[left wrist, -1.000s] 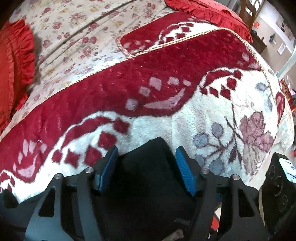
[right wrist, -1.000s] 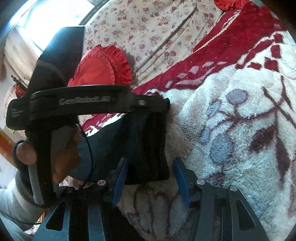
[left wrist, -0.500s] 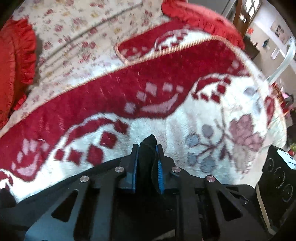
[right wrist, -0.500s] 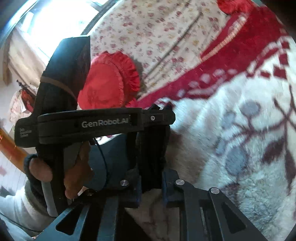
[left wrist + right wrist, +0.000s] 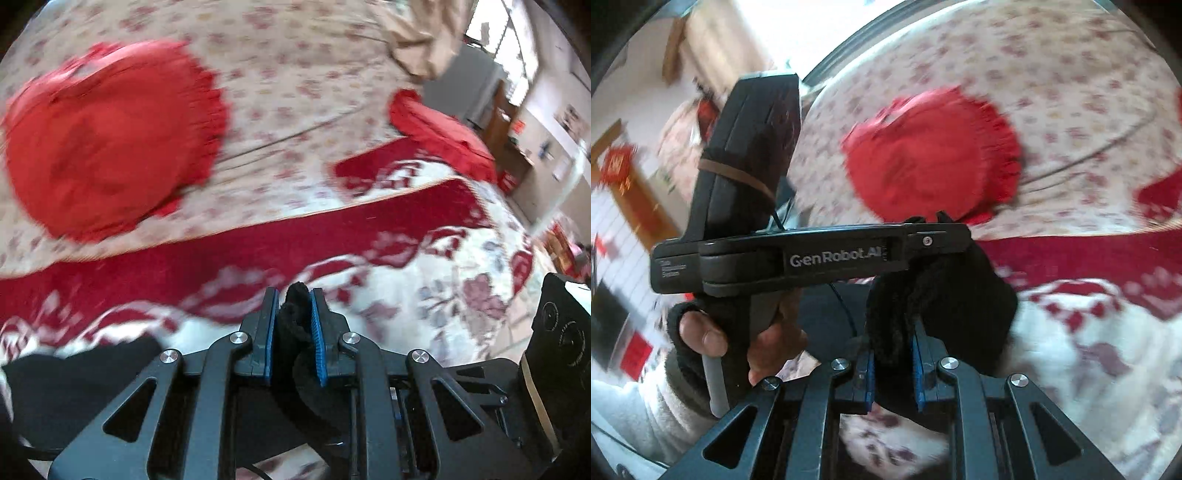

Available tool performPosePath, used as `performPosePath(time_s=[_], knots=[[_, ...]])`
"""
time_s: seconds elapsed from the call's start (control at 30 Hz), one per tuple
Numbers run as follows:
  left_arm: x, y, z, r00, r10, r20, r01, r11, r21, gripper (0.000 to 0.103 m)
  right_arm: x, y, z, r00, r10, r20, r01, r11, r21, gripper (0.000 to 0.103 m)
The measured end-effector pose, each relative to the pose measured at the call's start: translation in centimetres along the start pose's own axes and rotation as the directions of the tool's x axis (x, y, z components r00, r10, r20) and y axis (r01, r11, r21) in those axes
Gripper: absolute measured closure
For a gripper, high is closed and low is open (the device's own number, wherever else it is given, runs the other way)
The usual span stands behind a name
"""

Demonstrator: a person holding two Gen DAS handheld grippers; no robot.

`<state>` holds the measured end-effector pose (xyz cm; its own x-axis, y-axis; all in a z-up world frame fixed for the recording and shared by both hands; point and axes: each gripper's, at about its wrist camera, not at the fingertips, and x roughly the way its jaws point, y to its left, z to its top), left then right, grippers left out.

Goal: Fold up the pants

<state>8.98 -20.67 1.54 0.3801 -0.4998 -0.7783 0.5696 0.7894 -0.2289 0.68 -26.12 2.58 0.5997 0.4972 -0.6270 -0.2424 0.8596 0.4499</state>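
Above the bed point(image 5: 424, 332), the left gripper point(image 5: 293, 325) and right gripper point(image 5: 892, 365) are each clamped nearly closed on bunched black pants point(image 5: 945, 295). Both views are blurred, so bite depth appears shallow at best. Risk: fabric slipping free, or the hanging part dragging on the blanket point(image 5: 1089, 350).

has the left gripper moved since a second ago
Yes. The left gripper, now shut on the black pants, has swung toward the red ruffled pillow, which fills far more of its view.

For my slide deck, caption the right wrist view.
Right tool clamps black pants above the red-and-white blanket, beside the left tool.
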Motion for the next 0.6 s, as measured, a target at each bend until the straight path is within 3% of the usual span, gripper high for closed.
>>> performPosePath(time_s=[0.1,0.23,0.3,0.33,0.37,0.43,0.53,0.6], knots=[[-0.1,4.3,-2.3,0.998,0.054,-0.031,-0.057,0.995,-0.076,0.087,5.4,2.2,-0.1,0.992,0.007,-0.124,-0.011,0.999,-0.037,0.088],[0.4,8.8,-5.1,0.989,0.125,-0.072,-0.136,0.978,-0.161,0.087,12.4,2.6,-1.1,0.964,0.013,-0.264,-0.016,1.0,-0.007,0.087],[0.2,10.4,-6.2,0.989,0.126,-0.081,-0.141,0.968,-0.206,0.087,15.3,2.0,-1.5,0.945,0.004,-0.326,0.008,0.999,0.035,0.078],[-0.1,10.9,-6.6,0.989,0.129,-0.079,-0.143,0.965,-0.218,0.087,15.5,2.1,-1.6,0.941,0.017,-0.337,-0.002,0.999,0.044,0.066],[-0.6,11.2,-7.0,0.987,0.143,-0.071,-0.156,0.962,-0.222,0.087,15.2,2.3,-1.3,0.943,0.054,-0.329,-0.039,0.998,0.051,0.059],[-1.2,11.0,-7.2,0.984,0.17,-0.06,-0.179,0.96,-0.217,0.087,13.4,2.8,-0.4,0.949,0.13,-0.288,-0.118,0.991,0.059,0.059],[-1.7,10.3,-7.6,0.984,0.169,-0.047,-0.175,0.962,-0.209,0.087,9.4,1.8,1.0,0.973,0.124,-0.194,-0.109,0.99,0.084,0.059],[-1.7,9.8,-7.9,0.985,0.167,-0.047,-0.173,0.964,-0.204,0.087,7.1,0.0,1.7,0.989,0.062,-0.133,-0.048,0.993,0.106,0.059]])
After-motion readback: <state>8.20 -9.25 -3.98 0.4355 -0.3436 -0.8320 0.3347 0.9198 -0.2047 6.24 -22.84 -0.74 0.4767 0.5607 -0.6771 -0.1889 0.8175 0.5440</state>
